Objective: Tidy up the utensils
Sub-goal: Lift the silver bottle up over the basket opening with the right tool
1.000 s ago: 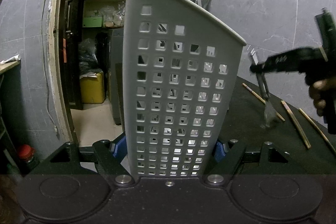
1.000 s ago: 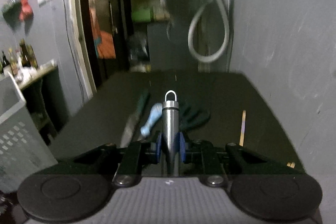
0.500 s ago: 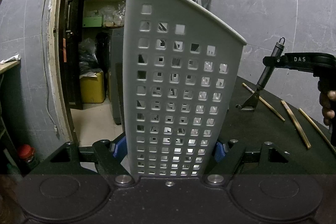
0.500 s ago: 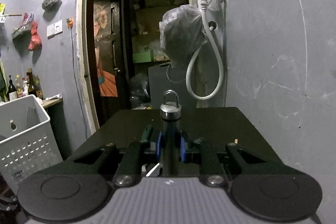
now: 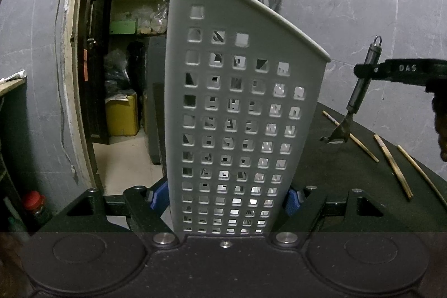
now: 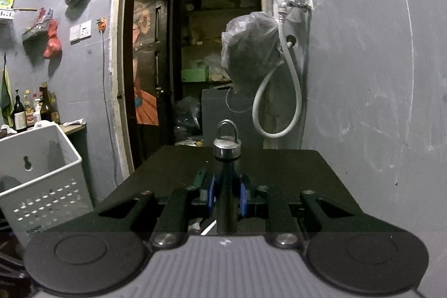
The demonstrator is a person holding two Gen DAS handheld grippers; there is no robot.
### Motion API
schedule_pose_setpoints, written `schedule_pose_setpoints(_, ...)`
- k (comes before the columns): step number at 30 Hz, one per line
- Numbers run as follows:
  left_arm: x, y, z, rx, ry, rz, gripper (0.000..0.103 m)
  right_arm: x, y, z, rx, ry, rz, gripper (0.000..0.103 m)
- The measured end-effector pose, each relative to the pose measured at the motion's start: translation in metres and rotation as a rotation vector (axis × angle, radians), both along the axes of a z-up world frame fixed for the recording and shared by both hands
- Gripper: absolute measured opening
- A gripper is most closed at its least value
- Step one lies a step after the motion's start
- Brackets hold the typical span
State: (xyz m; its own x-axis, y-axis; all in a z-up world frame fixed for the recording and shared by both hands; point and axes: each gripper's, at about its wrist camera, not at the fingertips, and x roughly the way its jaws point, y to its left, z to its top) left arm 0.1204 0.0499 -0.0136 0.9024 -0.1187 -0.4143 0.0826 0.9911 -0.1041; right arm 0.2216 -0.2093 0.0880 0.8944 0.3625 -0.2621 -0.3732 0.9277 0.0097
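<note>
Utensil basket [image 5: 245, 113]: the white perforated basket filled the middle of the left wrist view, standing upright with its open mouth at the top, off the near edge of the black table [image 5: 363, 175].
Table: three thin wooden sticks [image 5: 391, 166] lay loose on it at the right of the left view; a green-handled tool [image 6: 200, 177] and other pieces showed only partly under the right gripper.
Left gripper [image 5: 225, 197]: its blue pads were pressed against the basket's two side walls near the base, so it was clamped on the basket and carrying it.
Right gripper [image 6: 226, 193]: pinched tight on the dark shaft of the peeler [image 5: 360, 91], jaws close together.
Peeler: held clear above the table, long axis near upright and slightly tilted, ring end up and blade head down.
Key relation: in the right wrist view the basket [image 6: 42, 175] sat low and well to the left of the held peeler, with the mouth facing up; in the left view the peeler hung to the basket's right, below rim height.
Judgement: the coming move probably calls for carrying the peeler leftward and above the rim, then lowering it blade first.
</note>
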Motion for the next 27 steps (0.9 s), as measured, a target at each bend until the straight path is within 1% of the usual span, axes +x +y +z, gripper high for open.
schedule_pose_setpoints(6, 0.0, -0.002, 0.001, 0.003, 0.002, 0.009, 0.078, -0.011, 0.006, 0.021, 0.019, -0.021, 0.036, 0.02)
schedule_pose_setpoints(10, 0.0, -0.002, 0.001, 0.0, 0.005, 0.007, 0.078, -0.016, 0.009, 0.048, 0.088, -0.039, 0.099, 0.02)
schedule_pose_setpoints(14, 0.0, -0.002, 0.002, 0.002, 0.005, 0.007, 0.078, -0.023, 0.022, 0.079, 0.121, -0.109, 0.164, 0.02)
schedule_pose_setpoints(18, 0.001, -0.003, 0.002, 0.006, 0.005, 0.01, 0.077, -0.029, 0.046, 0.104, 0.141, -0.167, 0.251, 0.02)
schedule_pose_setpoints(23, 0.001, -0.004, 0.001, 0.002, 0.006, 0.009, 0.077, -0.035, 0.075, 0.117, 0.169, -0.204, 0.349, 0.02)
schedule_pose_setpoints(27, 0.001, -0.004, 0.001, 0.001, 0.006, 0.009, 0.077, -0.035, 0.091, 0.113, 0.176, -0.188, 0.401, 0.02)
